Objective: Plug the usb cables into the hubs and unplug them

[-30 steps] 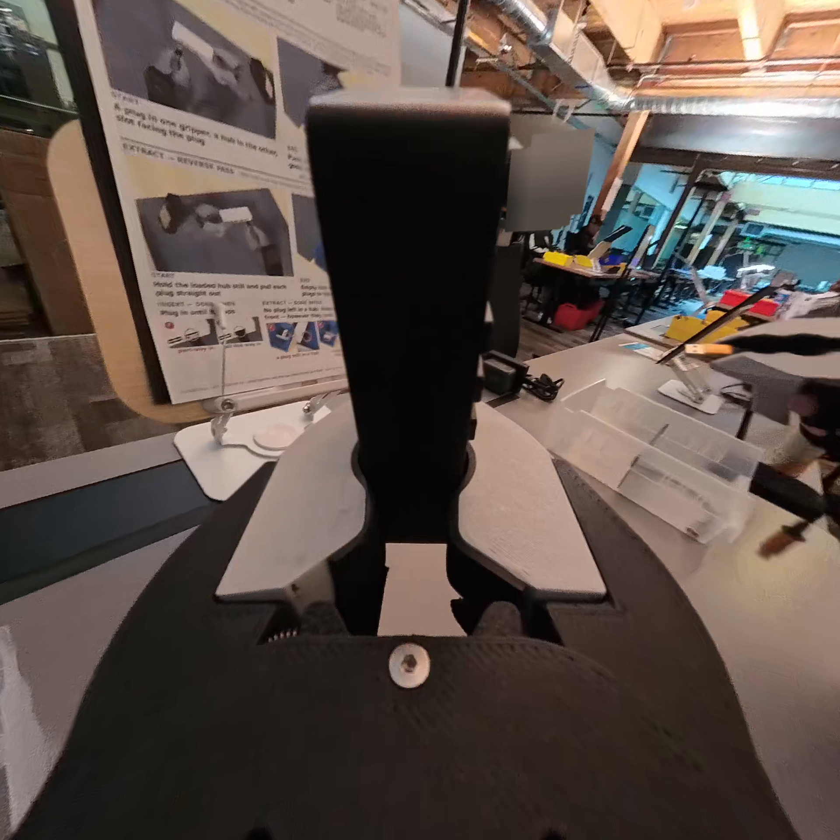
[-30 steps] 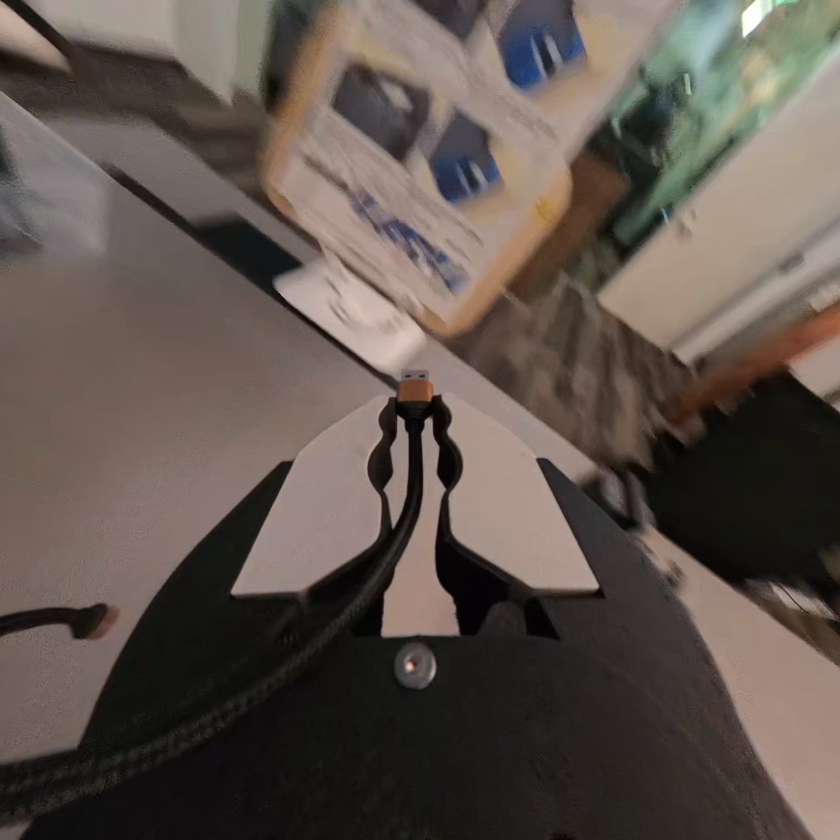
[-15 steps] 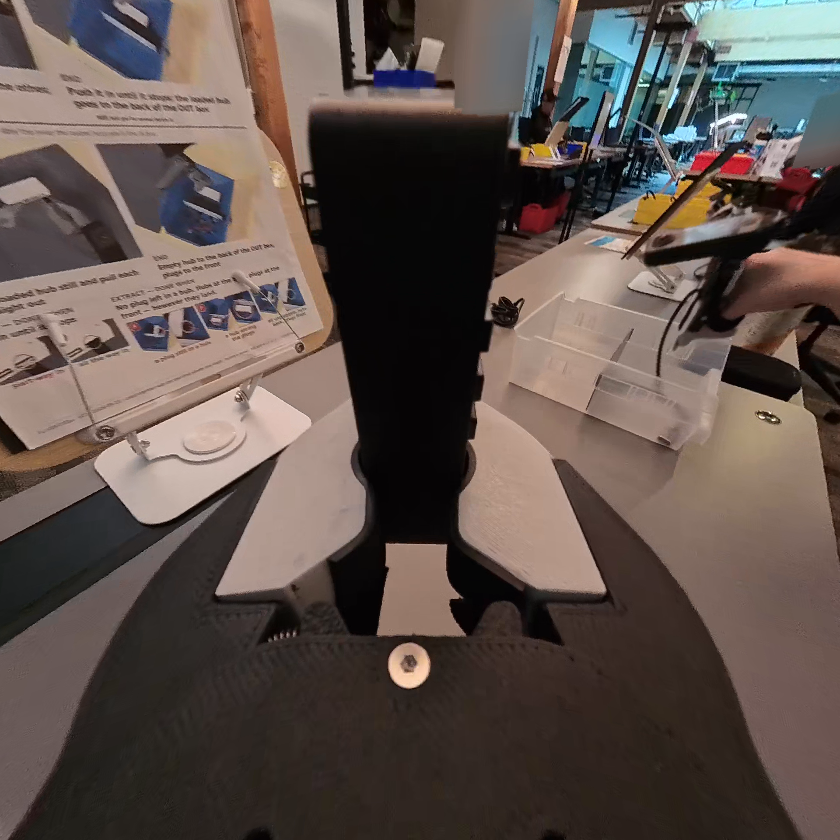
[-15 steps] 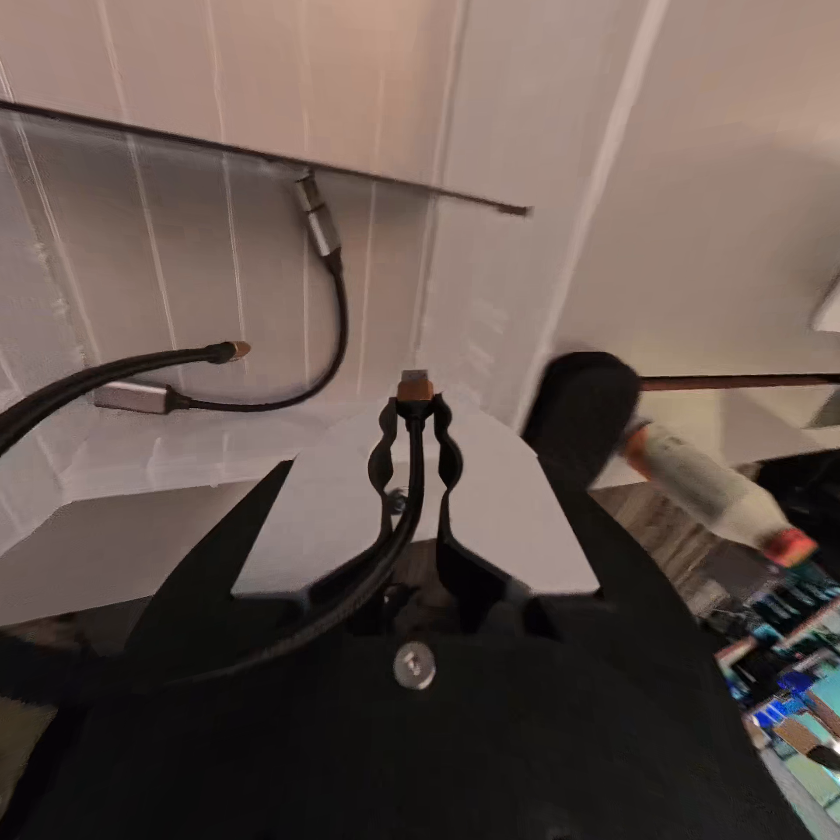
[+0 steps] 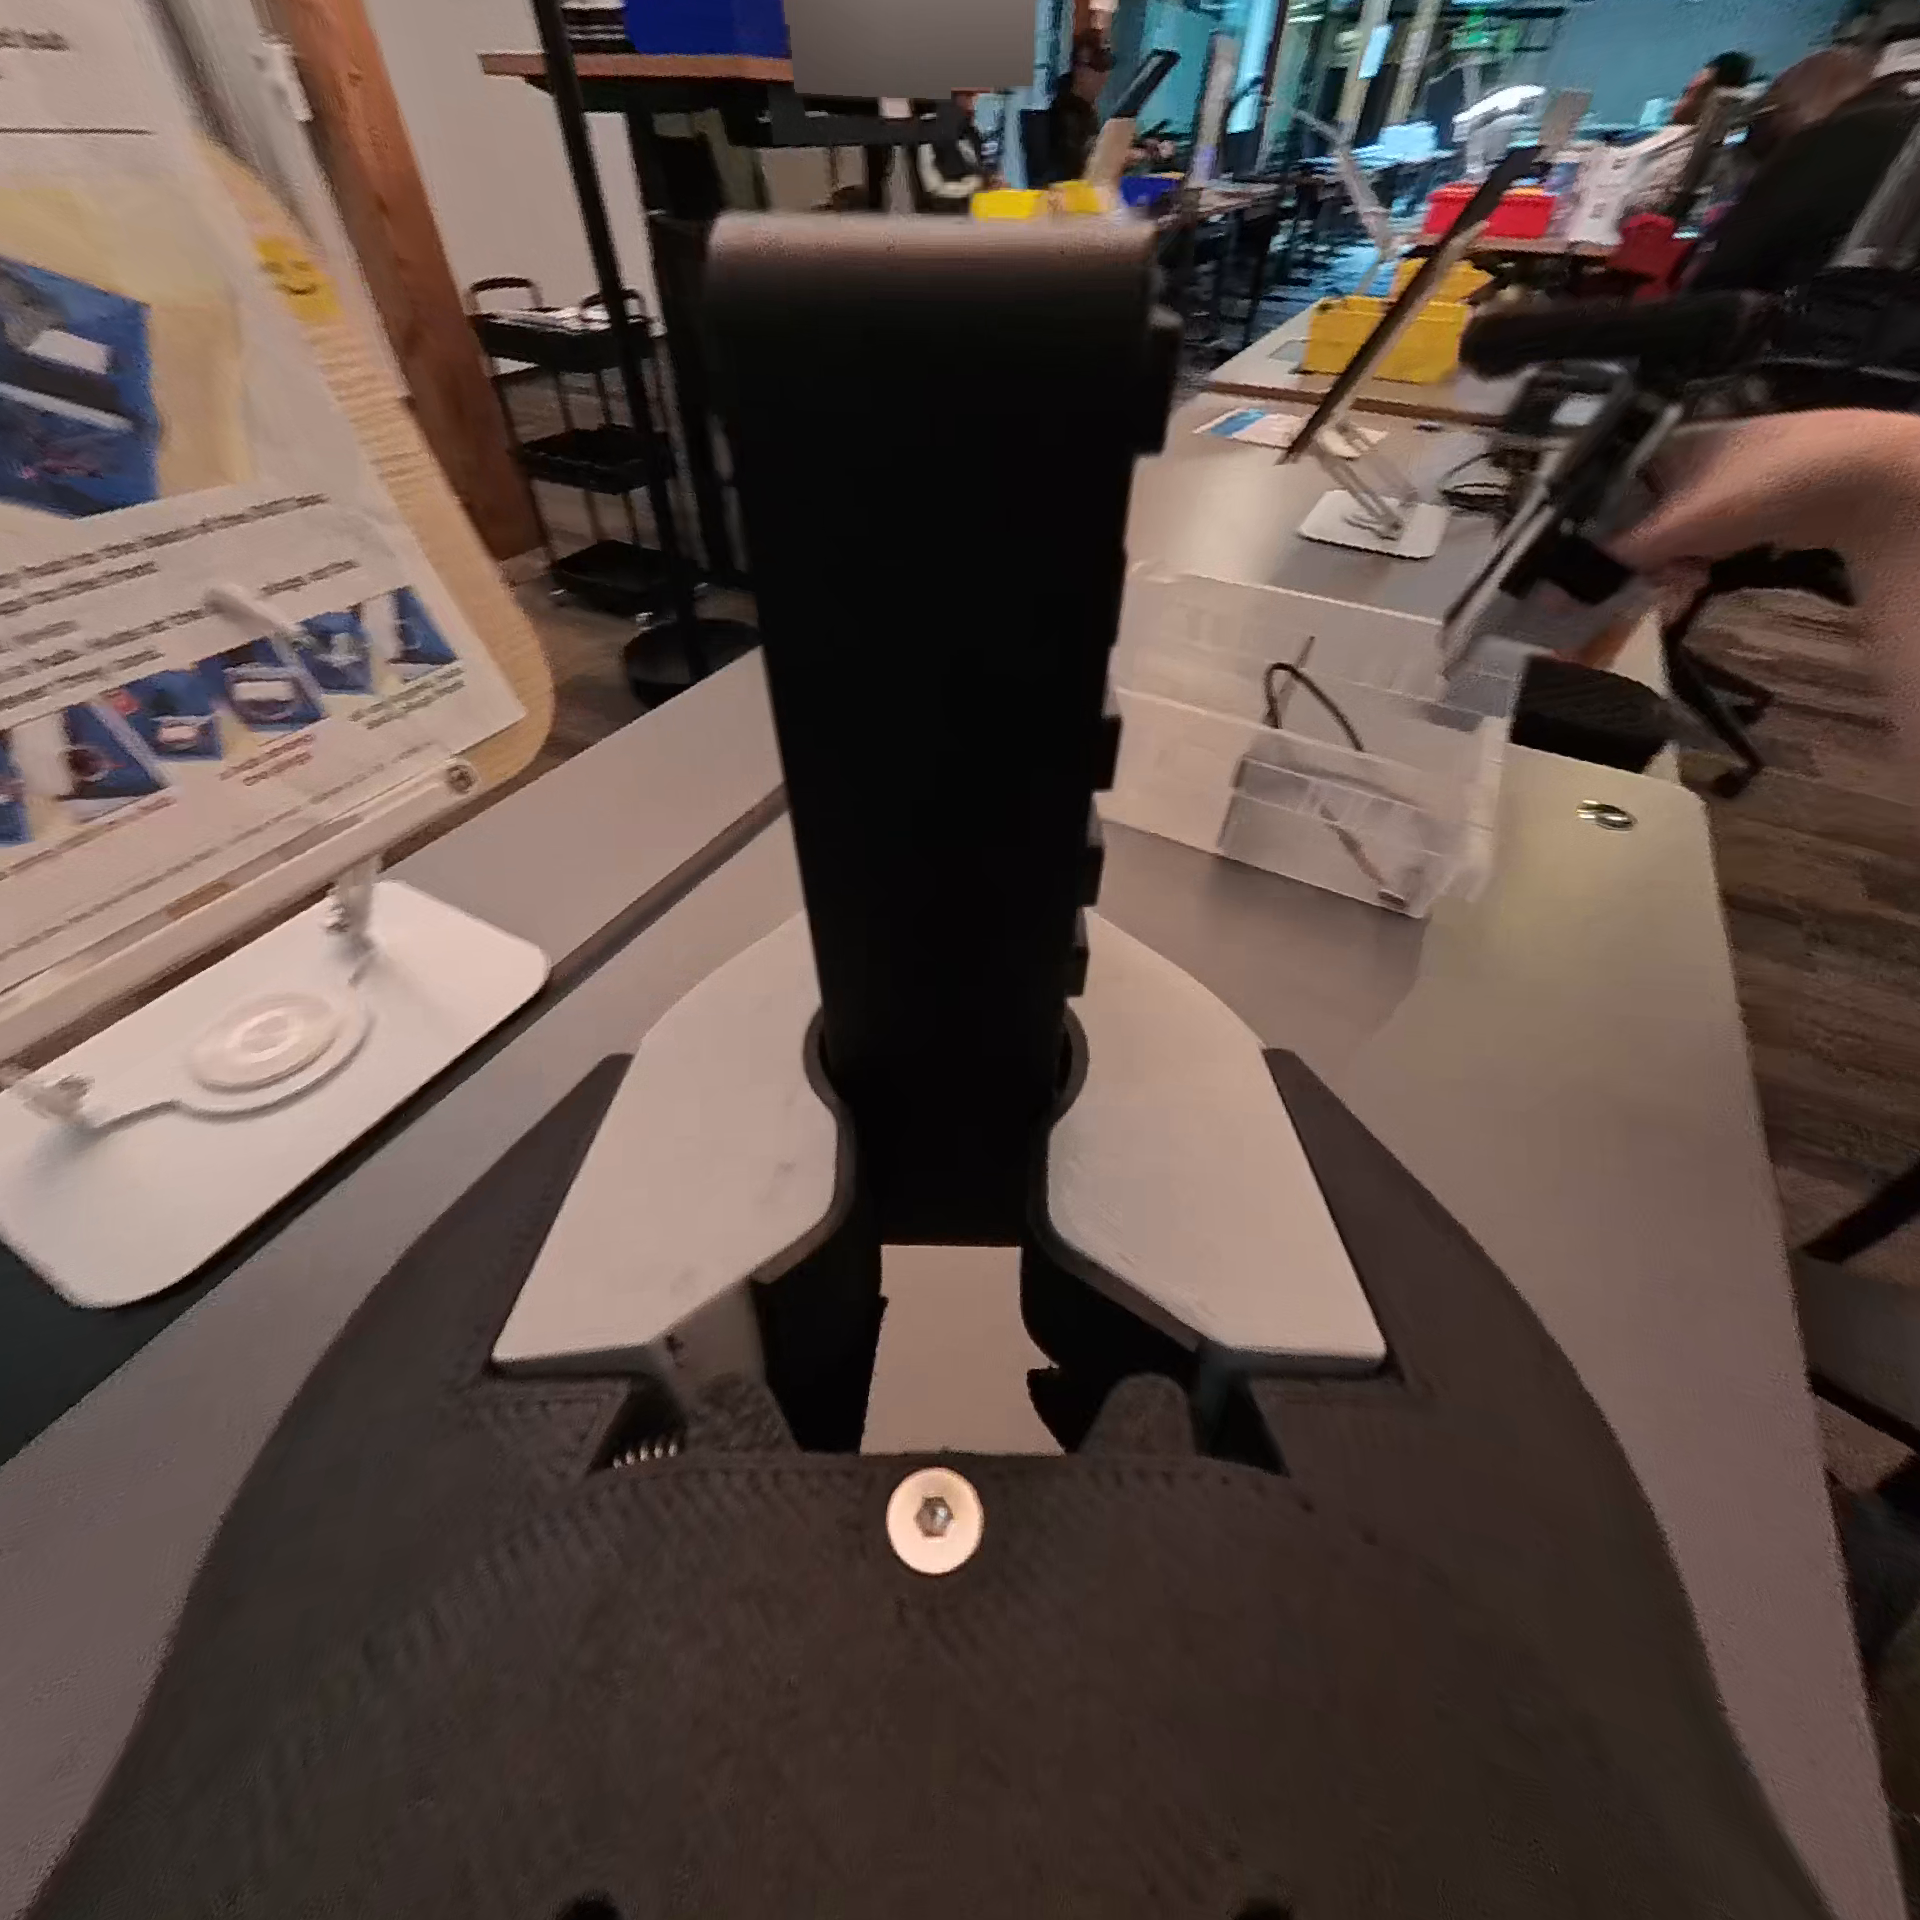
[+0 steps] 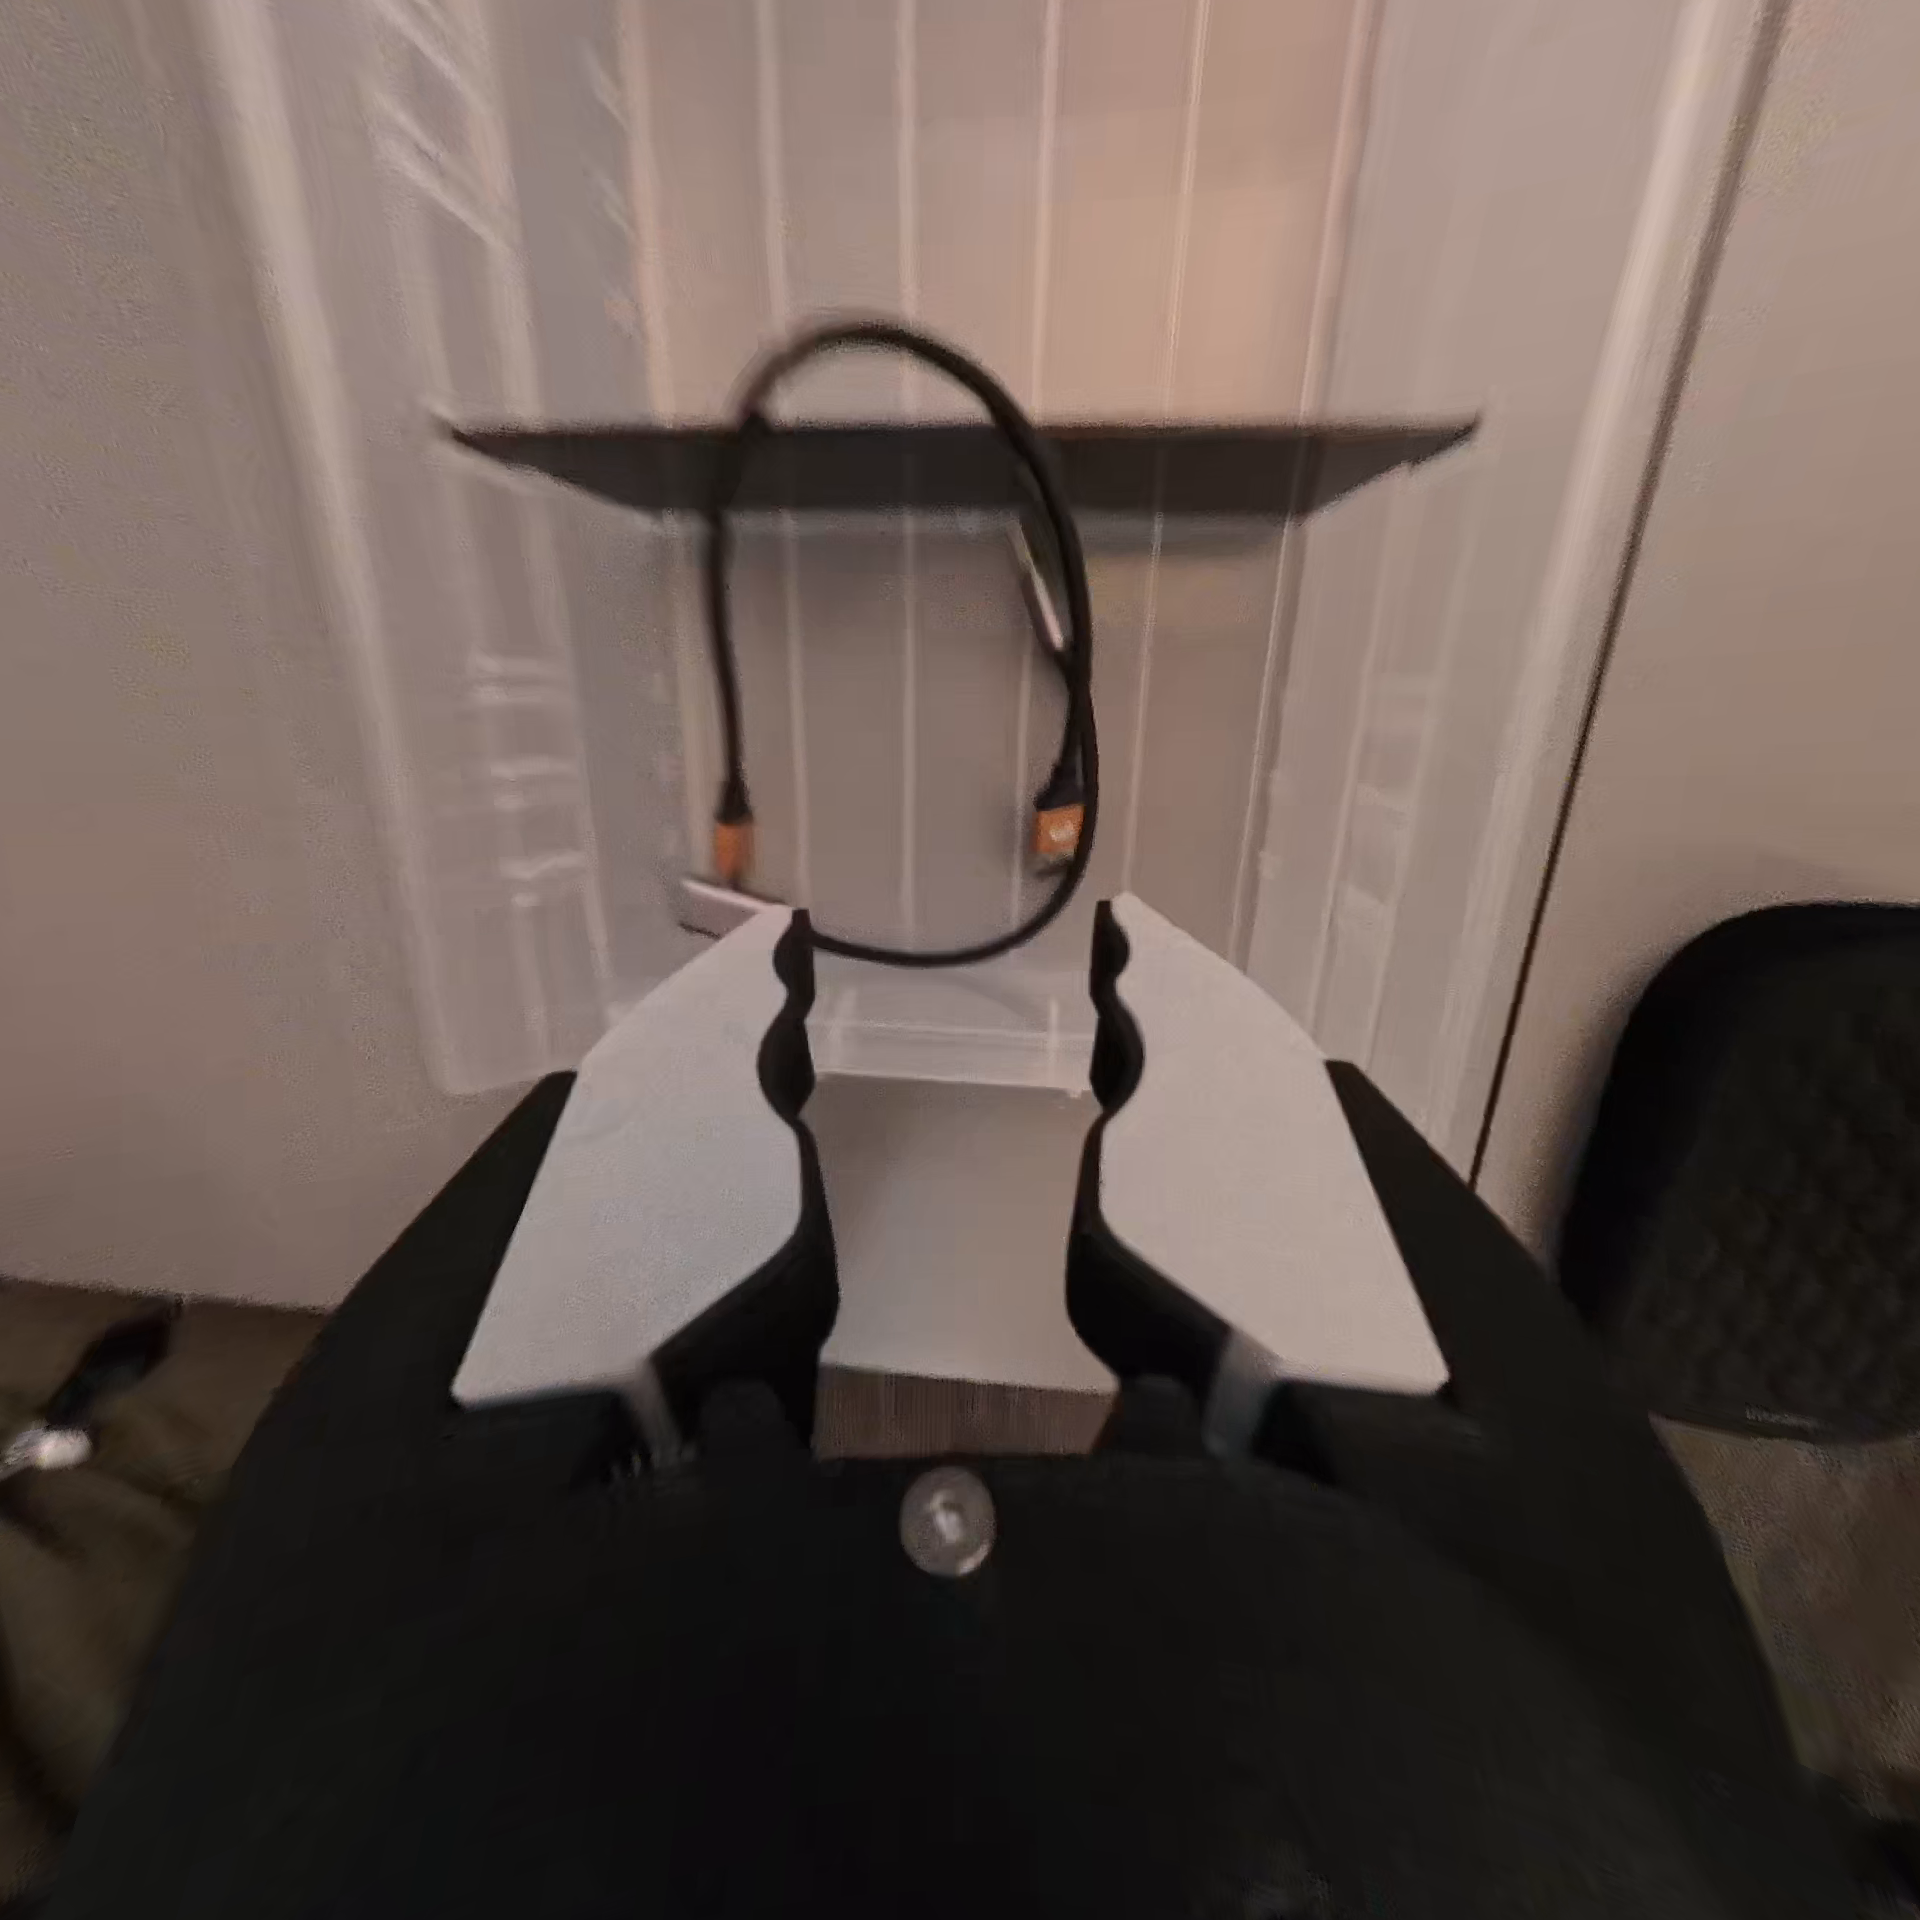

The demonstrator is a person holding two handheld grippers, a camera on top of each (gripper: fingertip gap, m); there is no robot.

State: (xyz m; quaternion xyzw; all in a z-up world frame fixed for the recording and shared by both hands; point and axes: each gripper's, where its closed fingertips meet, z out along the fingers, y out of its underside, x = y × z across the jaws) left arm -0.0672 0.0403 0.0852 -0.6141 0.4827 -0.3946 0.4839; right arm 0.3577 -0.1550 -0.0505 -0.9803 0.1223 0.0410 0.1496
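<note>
I am looking across a grey table (image 5: 1507, 1091) in a big open workshop, with rows of other desks, yellow bins and people far behind. At my left on the table stands an instruction board (image 5: 208, 582) on a white metal stand (image 5: 270, 1081); its writing I leave alone.

My left gripper (image 5: 940, 1049) is clamped on a long black hub (image 5: 935, 623), which stands straight up out of the fingers and fills the middle of the left wrist view. Small dark notches run down its right edge.

Beyond the hub, on the right part of the table, sits a clear plastic bin (image 5: 1309, 769) with dividers. Over it I see my right gripper (image 5: 1496, 623), tilted nose-down at the bin, with a bare hand (image 5: 1787, 520) holding it. That part is blurred.

In the right wrist view I look down into the same clear plastic bin (image 6: 312, 623). My right gripper (image 6: 948, 914) has its jaws spread wide with nothing between them. Just past the fingertips, inside a middle compartment, hangs or lies a black usb cable (image 6: 1075, 644) bent in a loop, with two orange plugs (image 6: 1058, 836) pointing toward me, one at each side. A second cable with a silver plug (image 6: 1039, 582) shows beside it, too smeared for me to follow. A dark mesh chair (image 6: 1745, 1174) is at lower right.
</note>
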